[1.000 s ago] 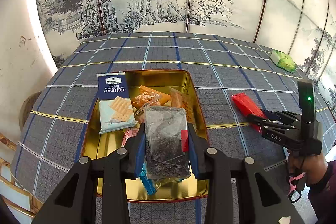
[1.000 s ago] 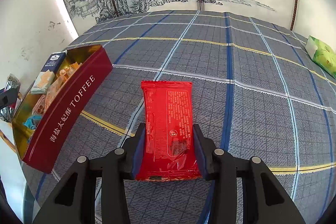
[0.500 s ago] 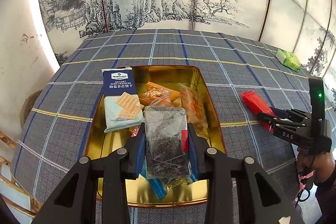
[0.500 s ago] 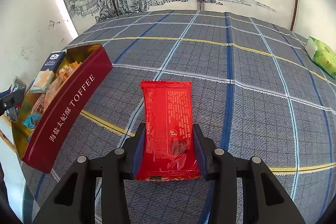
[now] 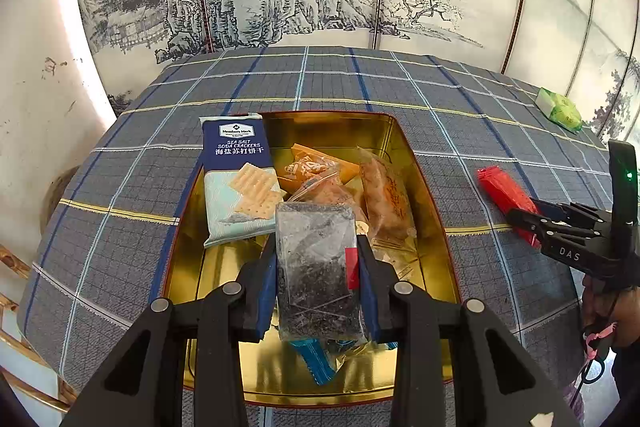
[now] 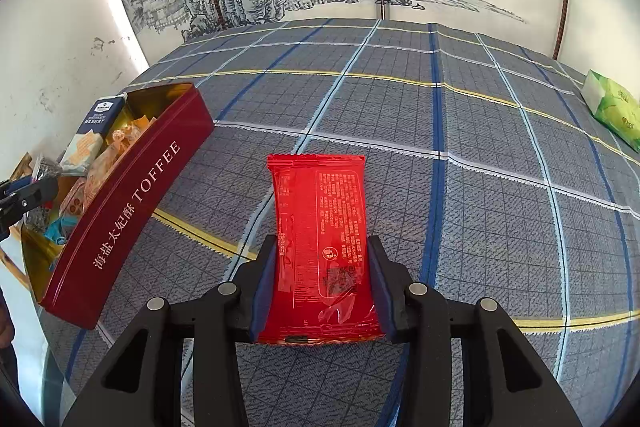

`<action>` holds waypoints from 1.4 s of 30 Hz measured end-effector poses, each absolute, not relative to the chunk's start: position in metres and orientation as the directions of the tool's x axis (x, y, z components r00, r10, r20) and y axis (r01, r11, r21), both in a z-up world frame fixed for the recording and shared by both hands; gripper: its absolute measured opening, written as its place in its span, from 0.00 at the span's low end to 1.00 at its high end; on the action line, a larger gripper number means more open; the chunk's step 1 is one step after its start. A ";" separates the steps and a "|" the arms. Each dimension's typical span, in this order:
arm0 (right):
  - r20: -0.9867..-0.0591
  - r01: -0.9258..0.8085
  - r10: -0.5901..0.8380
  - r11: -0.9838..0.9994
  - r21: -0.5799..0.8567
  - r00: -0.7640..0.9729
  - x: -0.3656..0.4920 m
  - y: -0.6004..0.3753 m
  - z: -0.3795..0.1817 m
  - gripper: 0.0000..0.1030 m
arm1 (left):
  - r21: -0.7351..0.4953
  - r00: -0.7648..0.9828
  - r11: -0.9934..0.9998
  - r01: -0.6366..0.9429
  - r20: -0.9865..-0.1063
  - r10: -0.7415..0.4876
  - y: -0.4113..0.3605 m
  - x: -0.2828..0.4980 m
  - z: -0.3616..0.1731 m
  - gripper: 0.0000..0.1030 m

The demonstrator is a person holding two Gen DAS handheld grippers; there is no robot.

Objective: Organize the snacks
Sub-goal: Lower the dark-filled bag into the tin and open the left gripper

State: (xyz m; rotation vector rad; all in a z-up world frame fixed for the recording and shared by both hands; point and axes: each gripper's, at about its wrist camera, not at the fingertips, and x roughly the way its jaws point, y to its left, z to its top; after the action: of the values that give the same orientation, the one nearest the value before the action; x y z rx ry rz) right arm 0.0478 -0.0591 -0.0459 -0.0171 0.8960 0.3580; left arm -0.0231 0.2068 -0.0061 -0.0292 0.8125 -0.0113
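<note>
Plaid tablecloth (image 6: 480, 131) carries a toffee tin (image 5: 420, 163). Over its snacks, the left gripper (image 5: 318, 275) pinches a dark clear packet (image 5: 316, 267) between narrowed jaws. Beside the tin, the right gripper (image 6: 320, 279) clamps a red packet (image 6: 320, 227).

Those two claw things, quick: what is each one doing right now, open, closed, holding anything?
Left gripper: closed on a dark, clear-wrapped snack packet, above the gold tin.
Right gripper: closed on a red snack packet, over the checked tablecloth.
</note>
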 end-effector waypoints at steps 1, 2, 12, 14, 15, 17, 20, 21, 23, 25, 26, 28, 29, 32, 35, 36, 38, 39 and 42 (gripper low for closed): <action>-0.766 -0.312 0.298 0.941 0.134 0.570 0.048 -0.059 -0.046 0.43 | -0.030 0.688 1.000 -0.002 -0.725 -0.021 0.206 -0.023 -0.005 0.31; -0.766 -0.312 0.298 0.941 0.134 0.570 0.048 -0.059 -0.046 0.43 | -0.029 0.688 1.000 -0.001 -0.725 -0.020 0.206 -0.023 -0.005 0.31; -0.767 -0.312 0.296 0.941 0.132 0.569 0.048 -0.058 -0.045 0.43 | -0.024 0.689 1.000 -0.004 -0.725 -0.014 0.210 -0.021 -0.011 0.31; -0.767 -0.312 0.296 0.941 0.132 0.569 0.048 -0.058 -0.045 0.43 | -0.025 0.688 1.000 -0.003 -0.725 -0.016 0.210 -0.021 -0.010 0.31; -0.767 -0.312 0.296 0.941 0.132 0.569 0.048 -0.058 -0.045 0.43 | -0.024 0.688 1.000 -0.003 -0.726 -0.015 0.210 -0.021 -0.011 0.31; -0.767 -0.312 0.296 0.941 0.131 0.569 0.048 -0.058 -0.045 0.43 | -0.024 0.688 1.000 -0.003 -0.725 -0.015 0.211 -0.021 -0.011 0.31; -0.767 -0.313 0.295 0.941 0.130 0.569 0.048 -0.058 -0.045 0.43 | -0.023 0.688 1.000 -0.004 -0.726 -0.014 0.209 -0.021 -0.010 0.31; -0.767 -0.313 0.295 0.941 0.130 0.569 0.048 -0.058 -0.045 0.43 | -0.024 0.688 1.000 -0.004 -0.726 -0.014 0.209 -0.021 -0.010 0.31; -0.767 -0.313 0.295 0.941 0.130 0.569 0.048 -0.058 -0.045 0.43 | -0.024 0.690 1.000 -0.004 -0.724 -0.015 0.211 -0.021 -0.011 0.31; -0.768 -0.313 0.294 0.941 0.129 0.570 0.048 -0.058 -0.045 0.43 | -0.023 0.695 1.000 -0.004 -0.719 -0.014 0.213 -0.022 -0.012 0.31; -0.768 -0.313 0.294 0.941 0.129 0.569 0.048 -0.058 -0.045 0.43 | -0.022 0.699 1.000 -0.002 -0.715 -0.014 0.215 -0.022 -0.013 0.31; -0.767 -0.313 0.295 0.941 0.129 0.569 0.048 -0.058 -0.045 0.43 | -0.014 0.707 1.000 -0.002 -0.707 -0.009 0.217 -0.024 -0.013 0.31; -0.768 -0.313 0.294 0.941 0.129 0.569 0.048 -0.058 -0.045 0.43 | -0.010 0.710 1.000 -0.001 -0.704 -0.006 0.219 -0.025 -0.013 0.31; -0.768 -0.313 0.295 0.941 0.129 0.569 0.048 -0.058 -0.045 0.43 | -0.009 0.711 1.000 -0.001 -0.704 -0.005 0.217 -0.025 -0.013 0.31; -0.768 -0.313 0.293 0.941 0.127 0.569 0.048 -0.057 -0.045 0.43 | -0.014 0.710 1.000 -0.002 -0.704 -0.008 0.217 -0.025 -0.012 0.31; -0.768 -0.313 0.293 0.941 0.127 0.569 0.048 -0.057 -0.045 0.43 | -0.014 0.709 1.000 -0.002 -0.705 -0.008 0.218 -0.025 -0.012 0.31; -0.768 -0.313 0.293 0.941 0.127 0.569 0.048 -0.057 -0.045 0.43 | -0.013 0.710 1.000 -0.001 -0.705 -0.008 0.218 -0.024 -0.012 0.31; -0.768 -0.313 0.293 0.941 0.126 0.569 0.048 -0.057 -0.045 0.43 | -0.011 0.710 1.000 -0.001 -0.704 -0.007 0.219 -0.025 -0.012 0.31; -0.768 -0.313 0.292 0.941 0.126 0.569 0.048 -0.057 -0.045 0.43 | -0.009 0.712 1.000 -0.002 -0.702 -0.005 0.217 -0.026 -0.009 0.31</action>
State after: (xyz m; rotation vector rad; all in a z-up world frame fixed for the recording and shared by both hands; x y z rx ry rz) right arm 0.0479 -0.0571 -0.0451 -0.0253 0.8974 0.3557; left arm -0.0265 0.2171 -0.0095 -0.0089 0.7779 -0.0019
